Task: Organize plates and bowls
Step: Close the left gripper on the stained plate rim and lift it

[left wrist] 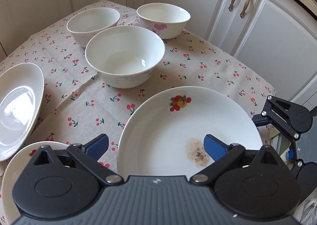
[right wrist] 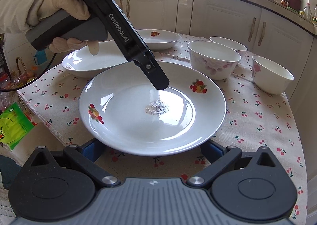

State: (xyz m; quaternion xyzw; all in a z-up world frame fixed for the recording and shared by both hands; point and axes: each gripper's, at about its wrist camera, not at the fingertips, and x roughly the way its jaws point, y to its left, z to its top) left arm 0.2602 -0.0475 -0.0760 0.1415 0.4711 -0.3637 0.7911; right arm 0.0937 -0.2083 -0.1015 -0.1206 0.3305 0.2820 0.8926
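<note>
While both claws gape | left claw (left wrist: 156,146) straddles plate (left wrist: 178,121) rim | bowls (left wrist: 124,56) beyond

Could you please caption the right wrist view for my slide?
Open left gripper hovers over a stained fruit-print plate; three bowls stand behind.

From my left wrist camera I look down on a cherry-print tablecloth (left wrist: 83,94). My left gripper (left wrist: 156,146) is spread wide: one blue finger over the cloth, the other over a big plate (left wrist: 178,125) with a fruit motif and a brownish speckled stain (left wrist: 197,154). Nothing is between the fingers but the plate's rim. Three white bowls (left wrist: 124,56) (left wrist: 93,24) (left wrist: 163,19) stand beyond. Two more plates (left wrist: 17,110) (left wrist: 11,177) lie at the left edge. The right gripper (left wrist: 285,117) shows at the right edge.
</note>
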